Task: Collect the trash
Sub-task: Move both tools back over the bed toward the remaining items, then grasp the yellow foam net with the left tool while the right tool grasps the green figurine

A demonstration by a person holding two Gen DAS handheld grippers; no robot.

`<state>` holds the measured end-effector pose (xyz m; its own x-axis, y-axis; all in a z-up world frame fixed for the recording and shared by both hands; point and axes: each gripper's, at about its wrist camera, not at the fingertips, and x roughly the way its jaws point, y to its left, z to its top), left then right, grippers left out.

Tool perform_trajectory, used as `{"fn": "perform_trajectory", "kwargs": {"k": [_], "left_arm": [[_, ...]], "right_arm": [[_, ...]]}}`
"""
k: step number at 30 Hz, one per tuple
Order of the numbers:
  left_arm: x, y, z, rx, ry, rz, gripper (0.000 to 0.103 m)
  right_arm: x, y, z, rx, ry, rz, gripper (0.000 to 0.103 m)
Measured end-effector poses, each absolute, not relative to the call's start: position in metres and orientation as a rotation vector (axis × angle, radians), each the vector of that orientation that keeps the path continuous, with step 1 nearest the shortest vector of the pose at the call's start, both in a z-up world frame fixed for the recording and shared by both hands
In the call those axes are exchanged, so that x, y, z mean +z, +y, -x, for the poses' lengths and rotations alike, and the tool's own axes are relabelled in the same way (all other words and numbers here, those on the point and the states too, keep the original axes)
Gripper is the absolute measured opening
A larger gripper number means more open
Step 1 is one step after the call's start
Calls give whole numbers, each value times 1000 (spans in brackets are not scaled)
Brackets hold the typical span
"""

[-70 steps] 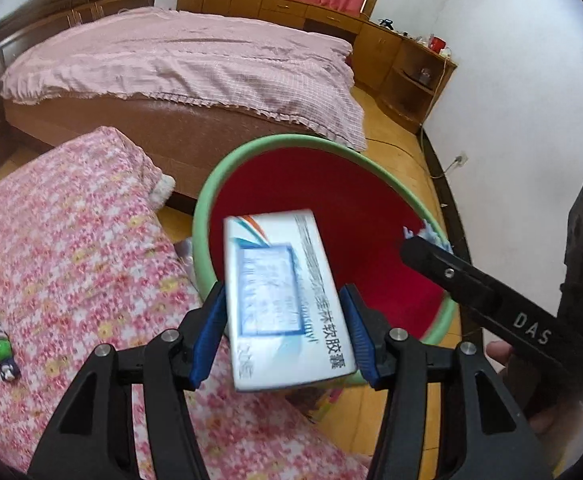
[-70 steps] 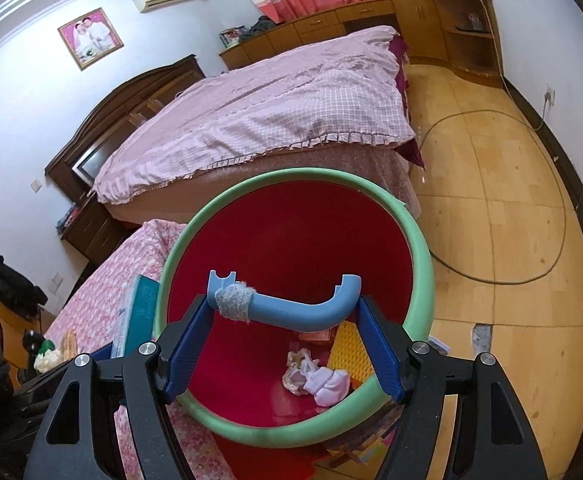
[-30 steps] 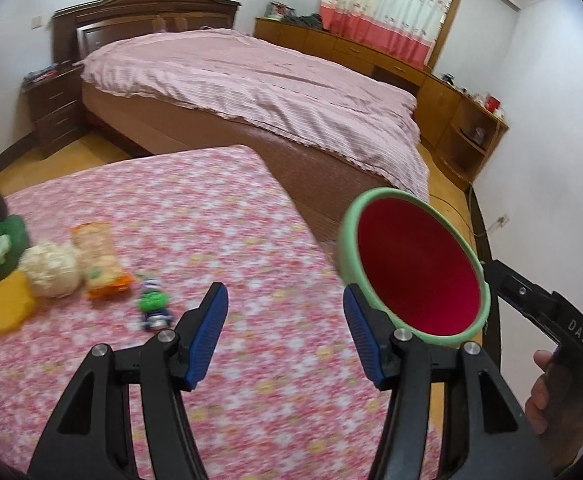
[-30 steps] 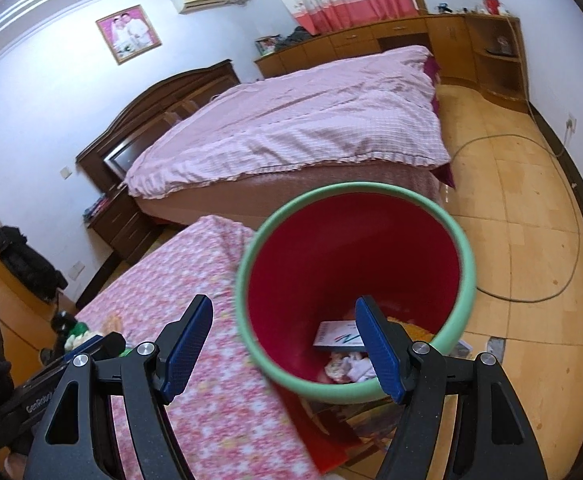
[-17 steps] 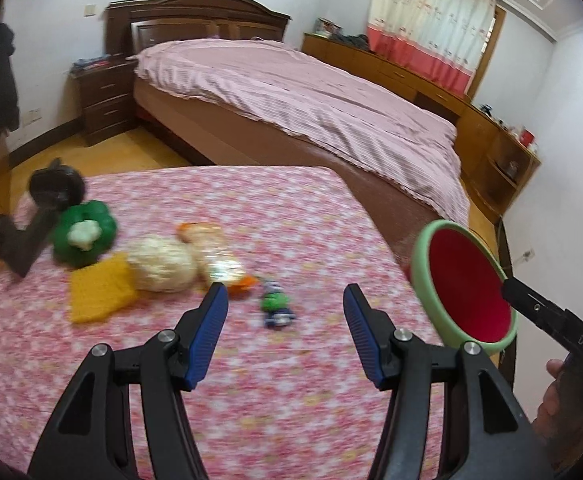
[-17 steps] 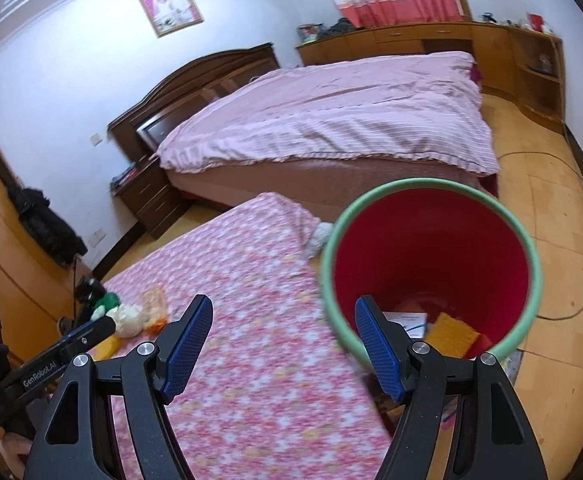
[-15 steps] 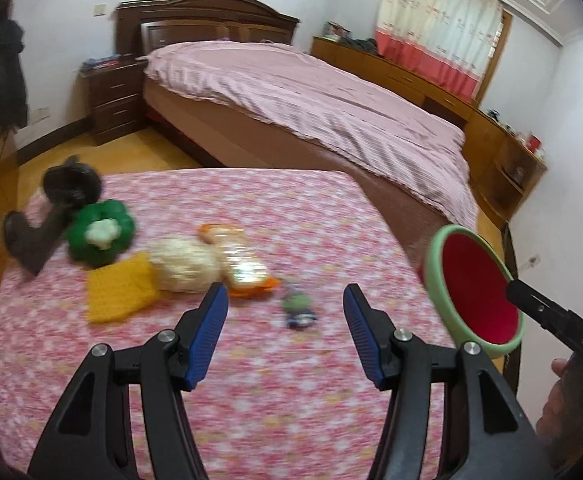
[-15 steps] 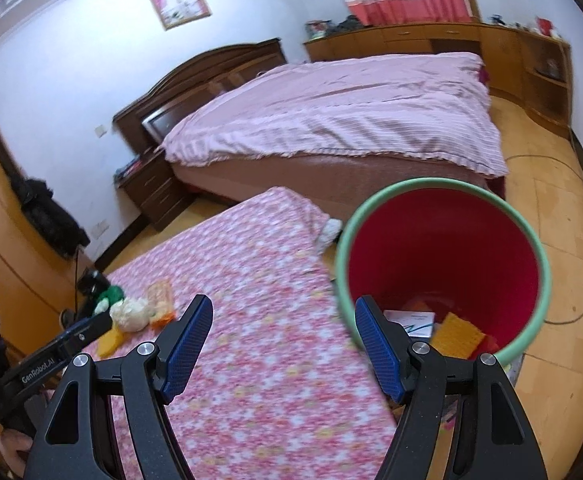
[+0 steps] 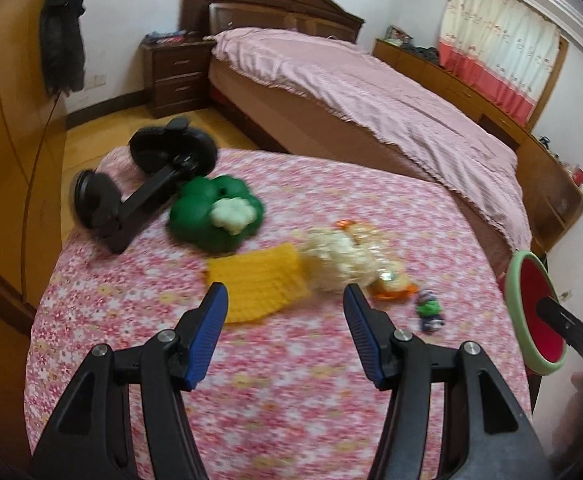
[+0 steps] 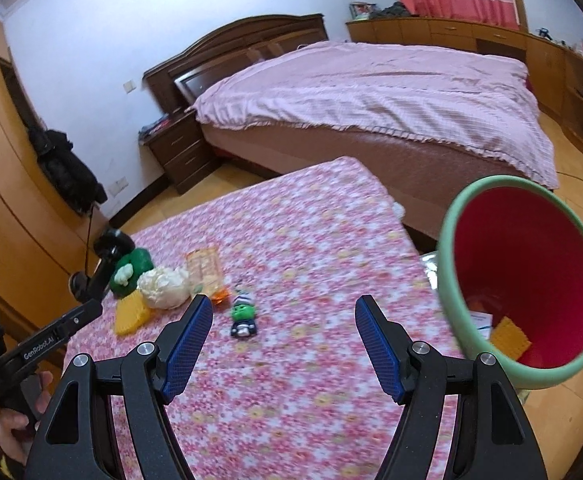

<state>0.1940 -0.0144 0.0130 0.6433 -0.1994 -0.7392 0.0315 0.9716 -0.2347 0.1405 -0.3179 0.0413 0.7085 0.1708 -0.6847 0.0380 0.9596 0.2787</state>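
My left gripper [image 9: 285, 332] is open and empty above the pink floral table [image 9: 291, 412], just short of a yellow sponge [image 9: 257, 286]. Beside the sponge lie a white crumpled wad [image 9: 337, 266], an orange-edged clear wrapper [image 9: 387, 284] and a small green toy figure [image 9: 430, 314]. My right gripper [image 10: 283, 338] is open and empty; the green toy figure [image 10: 243, 316] lies just beyond its left finger. The red bin with a green rim [image 10: 523, 276] stands off the table's right edge, holding a white box [image 10: 480, 320] and a yellow sponge [image 10: 509, 338].
A green plush [image 9: 215, 214] and a black suction-cup mount [image 9: 143, 192] sit at the table's far left. A large pink bed [image 9: 371, 92] lies behind. A wooden wardrobe [image 10: 7, 200] is at left. The left gripper's handle [image 10: 39, 344] shows in the right wrist view.
The left gripper dropped the white box into the bin and swung left over the table toward the sponge. The right gripper let go of the bin handle and turned left.
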Motion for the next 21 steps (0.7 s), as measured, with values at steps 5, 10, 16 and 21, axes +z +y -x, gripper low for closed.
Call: {"fn": "perform_trajectory", "kwargs": {"k": [5,10,16,21], "left_arm": [[-10,2,-207,-107,906,236,60],[-30,9,-221,-108,946,259,60],[-44,9,-232,-116,968,280,60],[-51,7,-238,-128,961,271,60]], "right_arm": [[23,-298,-155,84,821,-267,75],[-1,-281,-171,87,863,-255,75],[-24,-269,-184,82,909,-248,75],[-34,-265,-189,52,901,-222,75]]}}
